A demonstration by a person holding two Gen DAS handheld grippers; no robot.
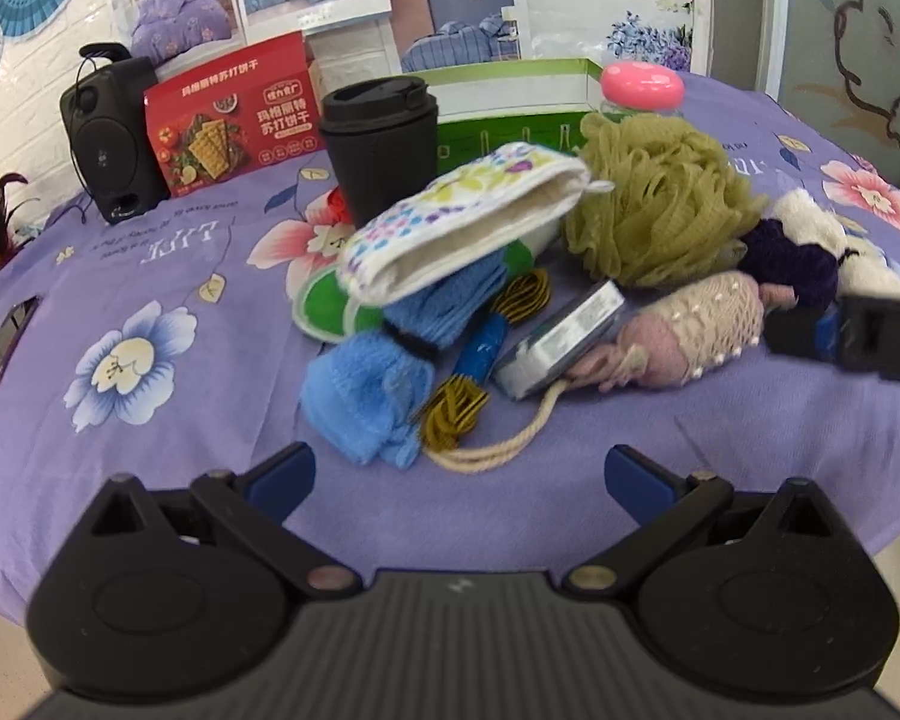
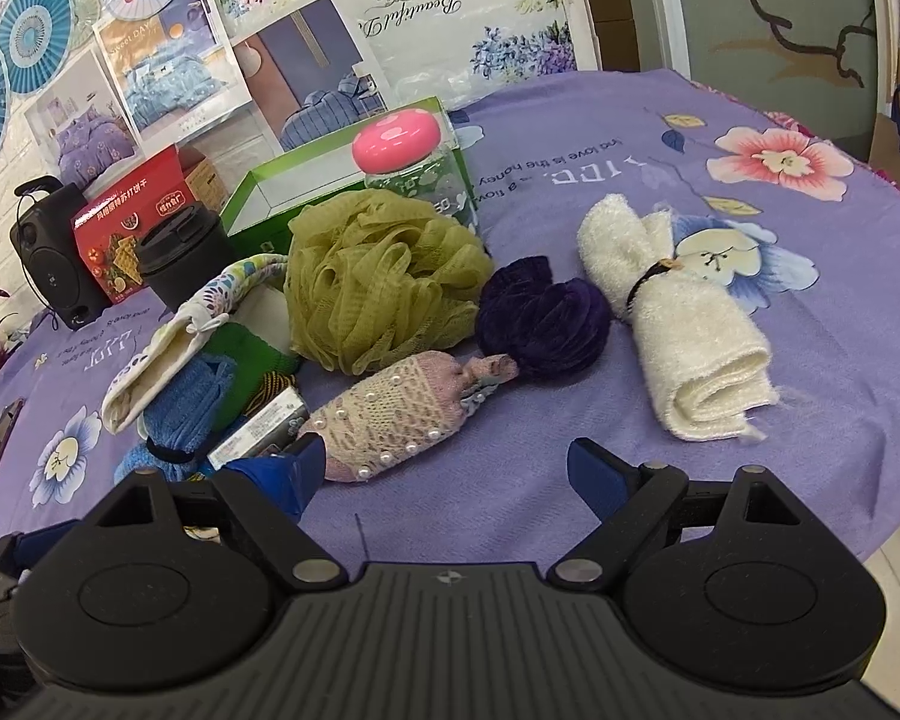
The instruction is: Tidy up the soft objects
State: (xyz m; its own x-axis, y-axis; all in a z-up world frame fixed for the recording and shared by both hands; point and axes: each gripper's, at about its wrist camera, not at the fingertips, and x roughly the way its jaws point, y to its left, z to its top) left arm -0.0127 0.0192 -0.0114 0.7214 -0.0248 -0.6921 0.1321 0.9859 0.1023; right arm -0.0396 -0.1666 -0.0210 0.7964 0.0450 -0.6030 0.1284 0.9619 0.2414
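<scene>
Both grippers, left (image 1: 459, 477) & right (image 2: 444, 477), are hovering w/ fingers open, empty; pink lace pouch (image 2: 390, 420) is looking light, squashy, probably best pinching mid-body.

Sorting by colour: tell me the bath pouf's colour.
Olive green; the mesh bath pouf shows best in the right wrist view.

A printed purple cotton tablecloth (image 2: 570, 480) lies matt under a fluffy rolled white terry towel (image 2: 690, 348), an olive nylon mesh bath pouf (image 2: 378, 276), a plush blue microfibre towel (image 1: 360, 396) and a matt black plastic cup (image 1: 384, 144).
</scene>
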